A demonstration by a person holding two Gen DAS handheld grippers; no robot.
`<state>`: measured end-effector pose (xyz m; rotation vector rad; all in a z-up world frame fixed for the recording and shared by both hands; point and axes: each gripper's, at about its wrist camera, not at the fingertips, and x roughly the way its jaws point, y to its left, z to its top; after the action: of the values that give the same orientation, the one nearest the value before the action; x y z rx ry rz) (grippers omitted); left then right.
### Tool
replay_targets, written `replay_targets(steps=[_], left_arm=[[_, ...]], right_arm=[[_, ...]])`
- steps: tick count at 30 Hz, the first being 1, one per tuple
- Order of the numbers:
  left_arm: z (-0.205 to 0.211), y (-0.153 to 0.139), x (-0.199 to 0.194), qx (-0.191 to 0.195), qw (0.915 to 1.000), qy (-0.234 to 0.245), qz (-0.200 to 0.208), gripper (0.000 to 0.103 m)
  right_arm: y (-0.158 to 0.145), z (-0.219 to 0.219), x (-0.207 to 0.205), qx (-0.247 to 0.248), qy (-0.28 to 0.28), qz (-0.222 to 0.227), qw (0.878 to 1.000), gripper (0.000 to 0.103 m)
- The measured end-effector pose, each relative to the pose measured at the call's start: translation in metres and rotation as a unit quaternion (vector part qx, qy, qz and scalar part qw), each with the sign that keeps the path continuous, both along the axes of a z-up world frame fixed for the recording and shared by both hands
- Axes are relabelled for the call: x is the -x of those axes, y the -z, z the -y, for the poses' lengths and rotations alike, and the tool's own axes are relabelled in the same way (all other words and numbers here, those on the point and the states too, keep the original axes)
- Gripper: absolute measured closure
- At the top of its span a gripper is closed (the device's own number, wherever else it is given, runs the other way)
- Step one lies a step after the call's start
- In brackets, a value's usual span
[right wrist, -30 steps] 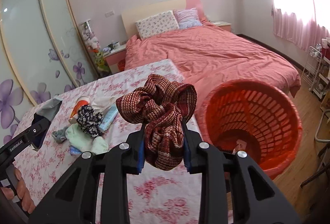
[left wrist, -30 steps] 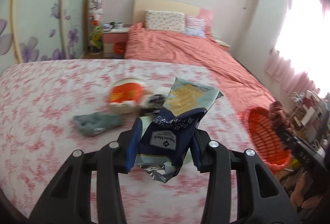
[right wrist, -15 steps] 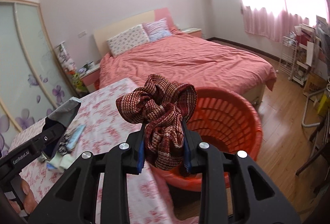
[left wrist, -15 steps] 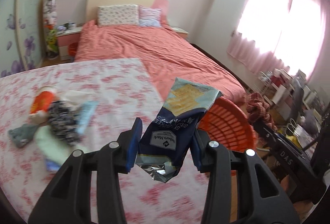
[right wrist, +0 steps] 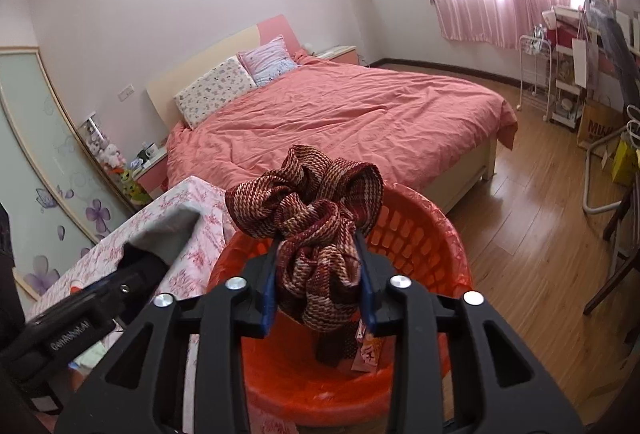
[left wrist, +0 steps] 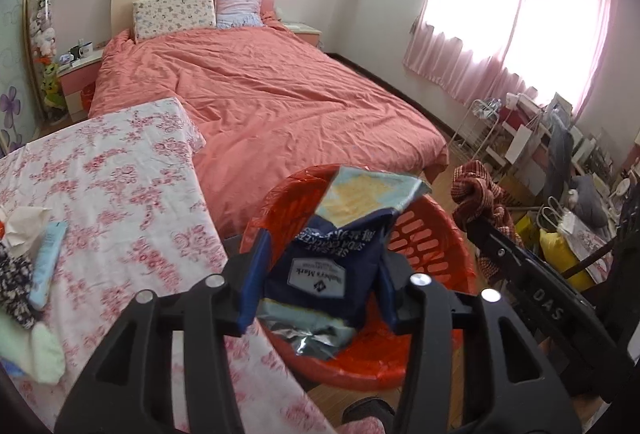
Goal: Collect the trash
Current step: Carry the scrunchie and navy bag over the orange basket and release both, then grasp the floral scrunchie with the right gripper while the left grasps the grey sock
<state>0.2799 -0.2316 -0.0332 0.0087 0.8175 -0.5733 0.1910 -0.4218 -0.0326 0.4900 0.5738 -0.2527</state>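
A dark blue cracker bag (left wrist: pixel 320 266) stands between the fingers of my left gripper (left wrist: pixel 320 282), over the orange basket (left wrist: pixel 436 234). The jaws are opening; the bag sits lower and loose between the pads. My right gripper (right wrist: pixel 318 286) holds a bunched red-and-cream woven cloth (right wrist: pixel 308 202) above the same basket (right wrist: pixel 420 230). Its jaws are opening too, but the cloth still fills the gap and touches both pads. Each gripper shows in the other's view: the right one (left wrist: pixel 500 246) with the cloth, the left one (right wrist: pixel 140 266) with the bag's silver inside.
A table with a pink floral cloth (left wrist: pixel 120 174) stands left of the basket, with a blue tube (left wrist: pixel 48 266), tissue and socks on its left part. Behind lies a bed with a coral cover (left wrist: pixel 280 94). Wire racks, bags and chair legs (right wrist: pixel 600 194) crowd the wooden floor at the right.
Both grippers have swung from over the table to above the orange basket. Both pairs of jaws have widened a little, and the cracker bag has slid lower between the left fingers.
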Motion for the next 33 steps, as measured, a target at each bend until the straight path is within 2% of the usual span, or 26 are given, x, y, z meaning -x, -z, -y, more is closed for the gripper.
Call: replay_targets(steps=[3, 10, 17, 25, 29, 33], left_arm=[[0.004, 0.01, -0.009, -0.014, 0.9999, -0.005, -0.004, 0.04], [-0.019, 0.018, -0.012, -0.028, 0.9993, -0.024, -0.005, 0.034], [-0.058, 0.006, 0.006, -0.044, 0.9977, -0.05, 0.015, 0.031], [-0.142, -0.015, 0.026, -0.058, 0.9915, -0.106, 0.047, 0.03], [-0.195, -0.02, 0.027, -0.063, 0.9851, -0.152, 0.05, 0.03], [-0.261, -0.016, 0.025, -0.069, 0.9735, -0.214, 0.04, 0.03]], right_arm=[[0.007, 0.002, -0.006, 0.0, -0.005, -0.007, 1.0, 0.05], [0.01, -0.011, 0.001, 0.017, -0.011, -0.018, 1.0, 0.039], [-0.003, -0.027, 0.0, 0.044, -0.027, -0.022, 0.998, 0.038], [-0.013, -0.081, -0.002, 0.069, -0.075, -0.025, 0.994, 0.038], [-0.012, -0.116, -0.006, 0.078, -0.109, -0.031, 0.991, 0.038], [-0.008, -0.155, -0.009, 0.099, -0.141, -0.039, 0.984, 0.038]])
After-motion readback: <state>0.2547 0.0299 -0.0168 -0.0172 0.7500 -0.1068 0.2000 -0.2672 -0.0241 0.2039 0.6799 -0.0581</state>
